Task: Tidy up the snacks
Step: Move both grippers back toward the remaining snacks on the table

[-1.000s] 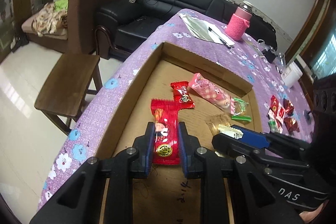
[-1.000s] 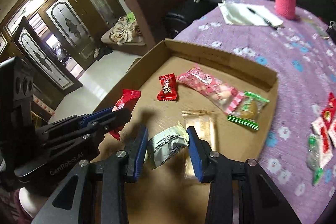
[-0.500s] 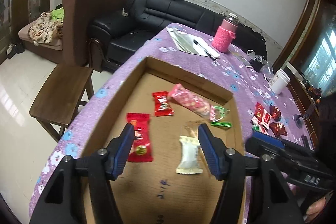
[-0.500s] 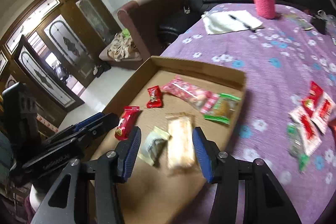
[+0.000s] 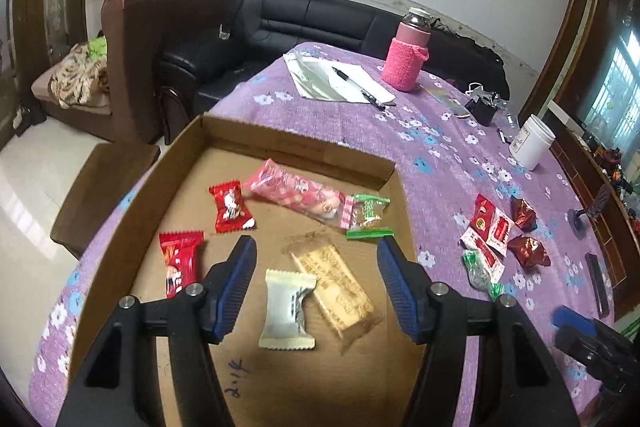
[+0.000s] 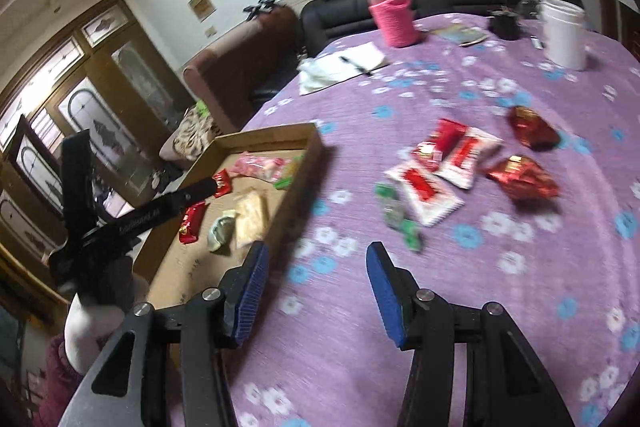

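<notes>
A shallow cardboard box [image 5: 296, 147] [image 6: 308, 163] lies on the purple flowered tablecloth. Inside it lie a red packet [image 5: 180, 263], a smaller red candy [image 5: 230, 207], a long pink pack [image 5: 298, 193], a green-ended sweet [image 5: 368, 213], a tan biscuit bar [image 5: 334, 285] and a pale grey-white packet [image 5: 286, 307]. My left gripper [image 5: 316, 285] hangs open above the box, holding nothing. My right gripper [image 6: 314, 289] is open and empty over the cloth, right of the box. Loose snacks lie ahead of it: red-and-white packets [image 6: 440, 163], dark red foil sweets [image 6: 524, 177] and a green sweet [image 6: 396, 217].
At the table's far side stand a pink-sleeved bottle [image 5: 408, 59], papers with a pen [image 5: 340, 83] and a white tub [image 5: 532, 143]. A black sofa [image 5: 320, 23], a brown armchair [image 5: 160, 39] and a wooden stool [image 5: 104, 187] stand past the table's left edge.
Both grippers opened and let go: the red packet and the grey-white packet now lie in the box. My left gripper drew back; my right gripper swung right, out over the cloth toward the loose snacks.
</notes>
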`<state>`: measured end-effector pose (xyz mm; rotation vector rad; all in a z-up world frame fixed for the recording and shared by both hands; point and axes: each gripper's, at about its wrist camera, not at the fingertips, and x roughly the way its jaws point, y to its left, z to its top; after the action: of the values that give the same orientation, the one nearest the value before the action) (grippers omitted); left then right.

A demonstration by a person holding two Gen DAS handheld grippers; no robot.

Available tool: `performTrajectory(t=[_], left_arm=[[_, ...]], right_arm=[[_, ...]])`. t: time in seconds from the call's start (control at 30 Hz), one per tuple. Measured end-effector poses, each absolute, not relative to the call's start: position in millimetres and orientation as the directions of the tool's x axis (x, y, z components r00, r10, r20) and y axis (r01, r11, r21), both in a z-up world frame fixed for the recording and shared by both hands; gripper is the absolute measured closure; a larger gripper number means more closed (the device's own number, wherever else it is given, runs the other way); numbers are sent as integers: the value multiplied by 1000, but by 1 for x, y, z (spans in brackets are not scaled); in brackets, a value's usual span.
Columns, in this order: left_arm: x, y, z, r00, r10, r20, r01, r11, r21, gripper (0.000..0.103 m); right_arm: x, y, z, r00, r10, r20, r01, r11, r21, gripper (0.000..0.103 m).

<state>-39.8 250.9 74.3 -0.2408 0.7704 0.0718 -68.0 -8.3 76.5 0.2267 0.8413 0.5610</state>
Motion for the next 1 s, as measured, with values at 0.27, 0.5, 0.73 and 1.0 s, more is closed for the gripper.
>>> performTrajectory(t=[0.27,0.5,0.73,1.0], left_arm=[[-21,240,46,612,34,-790,-188,977,-103,32],[-47,234,46,610,-7,-792,-173,975,-142,32],[-79,231,93,742,-82,-665,-126,958,-258,32],[-92,185,118,713,-280,-642,36,930,-365,21]], right_arm=[[-85,-65,75,582,531,-615,-310,845,436,48],[-93,-109,81,633,489,-601,-252,863,437,48],[-90,-147,75,651,435,-622,-182,885,429,45],[-44,-153,73,635,402,-660,-157,904,399,45]])
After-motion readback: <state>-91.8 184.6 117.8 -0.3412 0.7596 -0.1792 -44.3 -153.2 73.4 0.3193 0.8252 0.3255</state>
